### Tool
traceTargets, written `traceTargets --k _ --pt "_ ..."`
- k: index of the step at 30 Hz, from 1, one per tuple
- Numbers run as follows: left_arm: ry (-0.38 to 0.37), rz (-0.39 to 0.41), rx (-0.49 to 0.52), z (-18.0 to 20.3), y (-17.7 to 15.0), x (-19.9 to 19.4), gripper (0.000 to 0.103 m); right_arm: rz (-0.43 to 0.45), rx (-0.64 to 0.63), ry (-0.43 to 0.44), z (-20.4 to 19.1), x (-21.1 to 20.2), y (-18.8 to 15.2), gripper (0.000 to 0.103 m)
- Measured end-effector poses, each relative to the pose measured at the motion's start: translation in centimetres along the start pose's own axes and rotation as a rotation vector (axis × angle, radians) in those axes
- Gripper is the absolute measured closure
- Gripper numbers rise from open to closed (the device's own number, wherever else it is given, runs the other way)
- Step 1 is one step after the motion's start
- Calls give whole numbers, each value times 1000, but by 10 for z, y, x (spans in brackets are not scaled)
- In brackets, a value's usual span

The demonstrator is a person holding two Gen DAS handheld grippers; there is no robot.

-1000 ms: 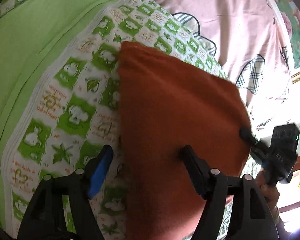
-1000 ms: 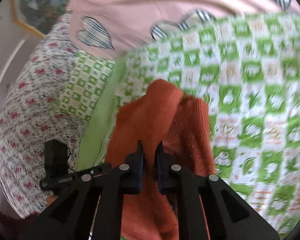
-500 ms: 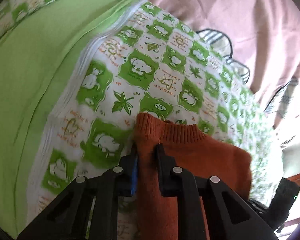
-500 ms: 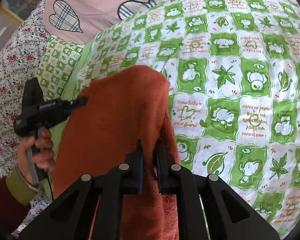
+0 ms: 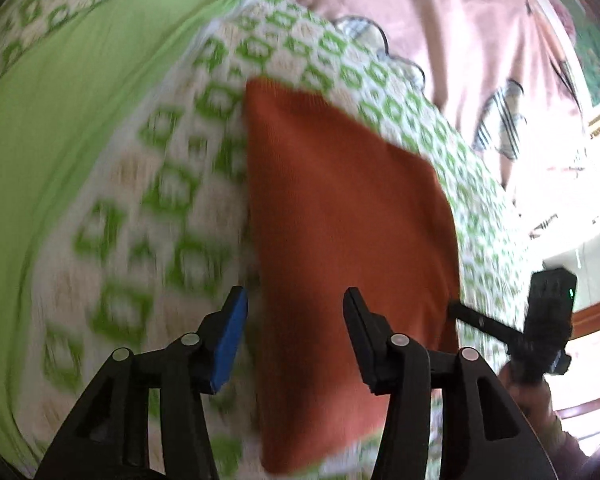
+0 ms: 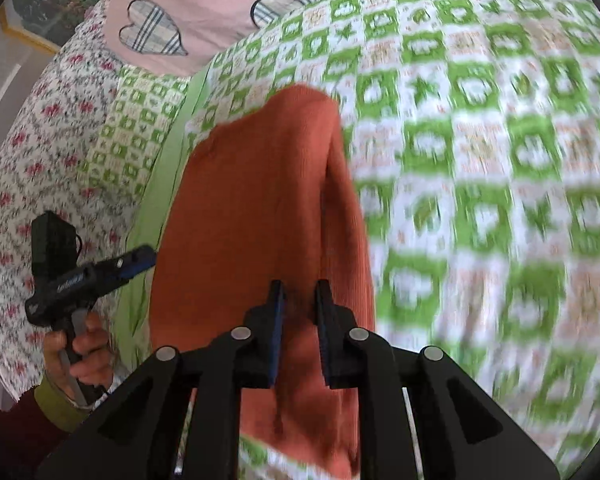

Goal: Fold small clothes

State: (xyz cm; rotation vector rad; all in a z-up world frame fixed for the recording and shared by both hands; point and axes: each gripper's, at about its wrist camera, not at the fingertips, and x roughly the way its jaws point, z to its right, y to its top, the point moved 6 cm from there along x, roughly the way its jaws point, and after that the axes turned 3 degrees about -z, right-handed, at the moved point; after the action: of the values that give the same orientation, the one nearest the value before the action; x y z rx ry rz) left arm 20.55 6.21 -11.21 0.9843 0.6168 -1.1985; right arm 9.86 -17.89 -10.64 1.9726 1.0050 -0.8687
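Note:
A rust-orange knitted garment (image 5: 340, 240) lies folded into a narrow slab on a green-and-white patterned blanket (image 5: 160, 200). My left gripper (image 5: 296, 300) is open and empty, its jaws astride the garment's near left edge. The garment also shows in the right wrist view (image 6: 252, 208). My right gripper (image 6: 299, 294) hovers over its near end with the jaws a little apart and nothing between them. The left gripper shows in the right wrist view (image 6: 140, 258) at the garment's left edge, and the right gripper shows in the left wrist view (image 5: 454, 308) at its right edge.
A plain green sheet (image 5: 60, 120) lies left of the blanket. A pink cover with plaid hearts (image 6: 180, 12) lies beyond it. A floral sheet (image 6: 32, 140) is at the left in the right wrist view. A framed picture (image 5: 596, 48) hangs at the far right.
Both grippers were shut on the orange garment half a second ago. Both have opened and let it go, and it now lies flat. The left gripper has drawn back.

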Motion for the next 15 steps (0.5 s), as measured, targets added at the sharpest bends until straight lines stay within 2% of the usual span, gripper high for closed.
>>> traceTargets --k 4,6,10,13,15 --pt "36 -62 9 -2 -48 8 51 -15 26 -6 5 4 -26 86" --pt "43 -80 -11 -4 -61 13 51 -5 30 -27 5 3 -28 89" --pt "78 -72 -6 -2 -66 17 51 47 -15 -52 -9 -11 -23 91" --pt "104 -92 -18 -7 -70 33 50 -4 -37 -157 7 7 -30 92" --pt "116 -92 -18 -5 -70 37 49 3 4 -142 16 12 -32 92"
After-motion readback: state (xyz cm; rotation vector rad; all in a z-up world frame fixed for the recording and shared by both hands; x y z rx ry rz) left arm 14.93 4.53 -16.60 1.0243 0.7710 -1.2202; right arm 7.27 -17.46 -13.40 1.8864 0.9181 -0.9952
